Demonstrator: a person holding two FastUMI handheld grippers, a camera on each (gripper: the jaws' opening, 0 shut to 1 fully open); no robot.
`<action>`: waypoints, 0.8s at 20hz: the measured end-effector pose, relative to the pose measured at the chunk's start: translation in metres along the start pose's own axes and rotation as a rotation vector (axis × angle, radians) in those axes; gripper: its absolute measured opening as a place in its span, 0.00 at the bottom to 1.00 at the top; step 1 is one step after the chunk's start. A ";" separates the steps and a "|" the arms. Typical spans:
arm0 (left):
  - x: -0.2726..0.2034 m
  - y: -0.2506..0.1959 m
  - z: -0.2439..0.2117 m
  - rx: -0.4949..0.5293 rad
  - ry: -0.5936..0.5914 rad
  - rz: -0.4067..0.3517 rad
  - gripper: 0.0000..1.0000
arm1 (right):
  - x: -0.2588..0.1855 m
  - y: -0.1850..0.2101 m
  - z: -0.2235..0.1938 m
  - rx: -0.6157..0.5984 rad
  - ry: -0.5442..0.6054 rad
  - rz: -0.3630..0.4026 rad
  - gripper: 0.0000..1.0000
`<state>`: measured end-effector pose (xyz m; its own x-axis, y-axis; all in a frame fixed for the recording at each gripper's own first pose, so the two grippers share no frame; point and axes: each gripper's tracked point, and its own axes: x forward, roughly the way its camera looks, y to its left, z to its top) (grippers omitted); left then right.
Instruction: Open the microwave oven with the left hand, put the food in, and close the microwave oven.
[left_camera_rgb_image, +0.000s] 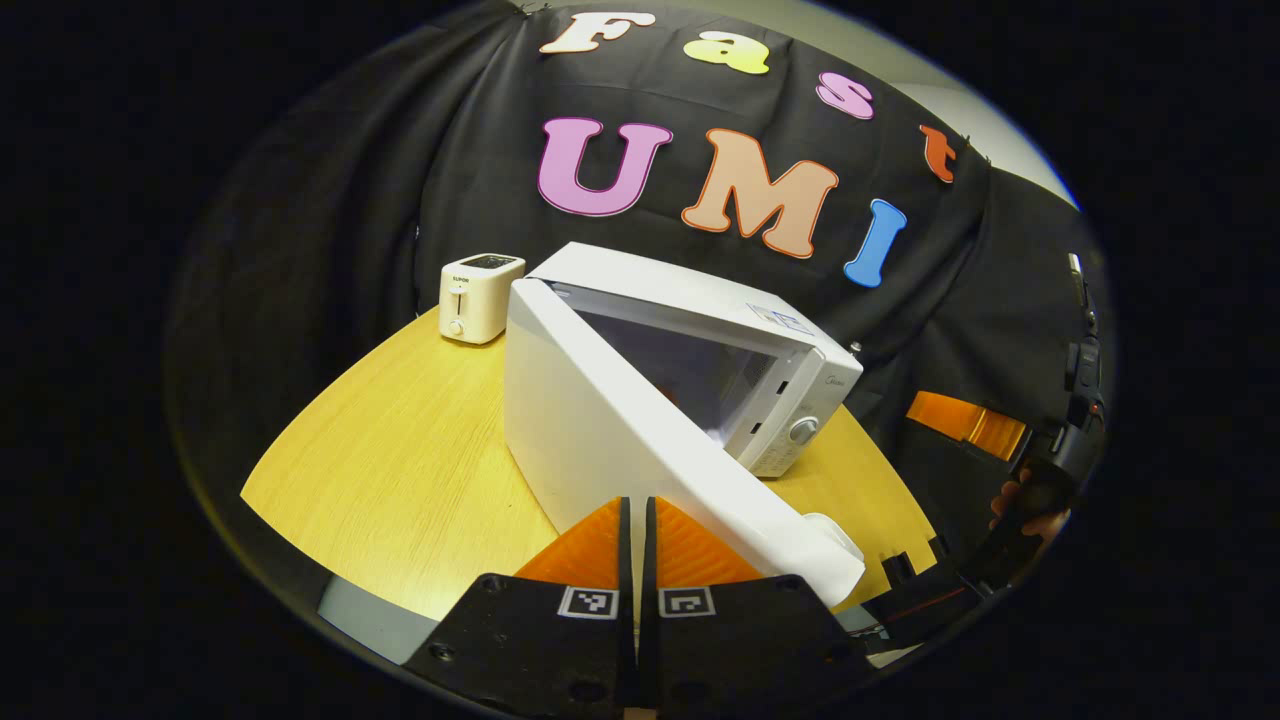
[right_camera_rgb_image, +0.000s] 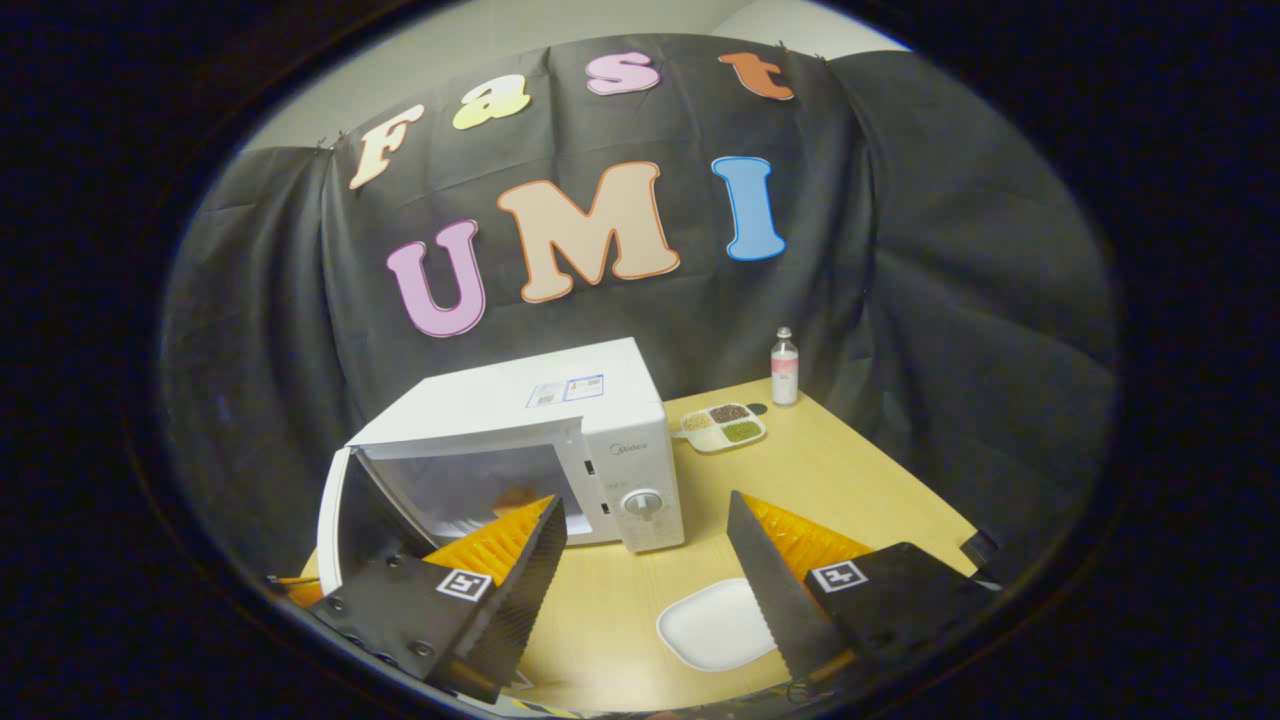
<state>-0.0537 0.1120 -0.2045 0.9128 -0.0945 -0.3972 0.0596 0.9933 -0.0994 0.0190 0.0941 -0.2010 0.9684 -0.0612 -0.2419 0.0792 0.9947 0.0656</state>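
microwave door stands open on the table

the white microwave sits on the yellow wooden table. its door is swung out to the side, so you can see inside. something orange is in there, but it is too blurry to tell what it is.

the left gripper is right by the outer side of the door. its 2 fingers are closed together with nothing between them.

the right gripper is in front of the microwave. its fingers are wide apart and hold nothing. a white plate lies on the table under it.

beside the microwave are a tray with 3 parts and a small bottle. a small toaster stands on the other side.
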 end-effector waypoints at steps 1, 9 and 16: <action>0.004 -0.006 0.001 0.003 -0.004 0.005 0.01 | 0.001 -0.005 -0.001 0.001 0.004 0.005 0.91; 0.050 -0.045 0.002 0.015 -0.013 -0.002 0.00 | 0.009 -0.055 -0.005 0.003 0.040 0.011 0.92; 0.079 -0.066 0.006 0.040 -0.025 -0.005 0.01 | 0.017 -0.083 -0.010 0.025 0.066 0.014 0.92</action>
<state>0.0168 0.0391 -0.2235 0.9221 -0.0987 -0.3741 0.0801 0.9947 -0.0650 0.0265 0.0112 -0.2199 0.9519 -0.0407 -0.3037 0.0723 0.9930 0.0935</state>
